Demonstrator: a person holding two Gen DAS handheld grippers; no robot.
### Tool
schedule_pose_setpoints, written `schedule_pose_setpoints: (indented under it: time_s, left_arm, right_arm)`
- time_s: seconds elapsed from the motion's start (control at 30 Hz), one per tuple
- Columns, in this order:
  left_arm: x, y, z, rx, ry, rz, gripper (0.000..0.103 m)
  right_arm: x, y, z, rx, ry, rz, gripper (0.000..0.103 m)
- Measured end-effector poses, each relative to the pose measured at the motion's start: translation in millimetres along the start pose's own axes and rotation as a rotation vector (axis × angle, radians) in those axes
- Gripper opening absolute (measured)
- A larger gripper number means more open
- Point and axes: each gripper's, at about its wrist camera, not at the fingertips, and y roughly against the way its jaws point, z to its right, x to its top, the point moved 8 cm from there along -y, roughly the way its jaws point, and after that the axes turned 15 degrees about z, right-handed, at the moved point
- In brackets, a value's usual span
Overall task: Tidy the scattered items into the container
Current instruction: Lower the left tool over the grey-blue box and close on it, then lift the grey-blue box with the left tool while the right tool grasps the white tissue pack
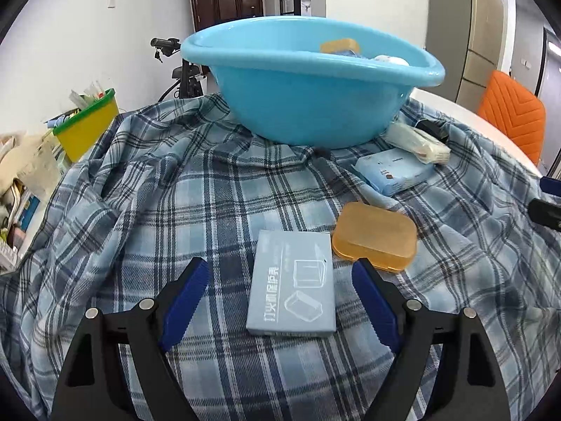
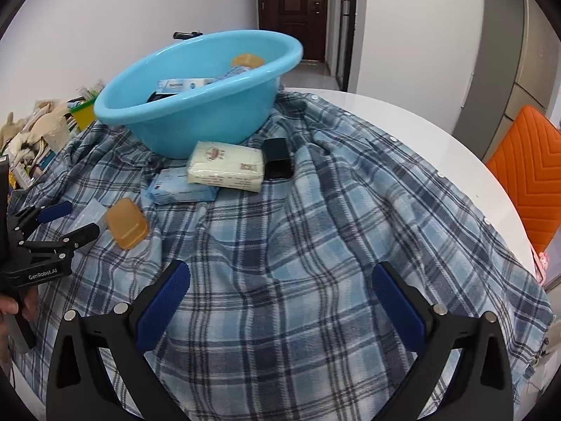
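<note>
A home: entrance door [image 2: 292, 7], cluttered table [image 2: 403, 119], orange chair [image 2: 529, 182].

- Our left claw [image 1: 278, 280] has black angular arms, ridged blue pads, and round silver pins.
- Our right claw [image 2: 280, 294] looks alike.
- White "GenRobot.AI" lettering marks the left claw's black body.

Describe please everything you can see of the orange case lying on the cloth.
The orange case is a flat rounded rectangle of cloudy, see-through plastic with a raised rim. It is closed and lies flat on the checked cloth, beside the grey box, almost touching its corner. No gripper touches it. Its contents cannot be seen.
</note>
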Motion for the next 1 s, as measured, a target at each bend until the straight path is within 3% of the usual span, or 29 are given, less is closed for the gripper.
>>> schedule_pose_setpoints:
  time_s: [0.07, 0.2, 0.3, 0.53, 0.63, 0.8, 1.0]
  left_arm:
    - [-7, -2, 1, -0.003, -0.006, -0.031, 0.048]
    - [-10, 6, 4, 0.012, -0.011, -0.039, 0.049]
    - [-7, 19, 3, 0.064, -0.02, -0.013, 0.049]
    - [3, 44, 3, 0.012, 0.124, 0.009, 0.049]
    - [6, 44, 5, 0.041, 0.114, 0.015, 0.049]
    - [7, 39, 15, 0.023, 0.129, 0.008, 0.049]
    - [11, 38, 18, 0.024, 0.111, 0.017, 0.049]
  right_arm:
    - [0, 2, 4, 0.011, -0.03, -0.005, 0.103]
    - [1, 6, 5, 0.008, -0.048, 0.003, 0.103]
    - [2, 7, 0, 0.016, -0.03, 0.008, 0.103]
    - [9, 2, -15, 0.071, -0.041, 0.01, 0.103]
    - [20, -6, -22, 0.101, -0.05, 0.008, 0.103]
    - [40, -26, -37, 0.129, -0.025, 0.022, 0.103]
    - [41, -59, -53, 0.133, -0.011, -0.02, 0.103]
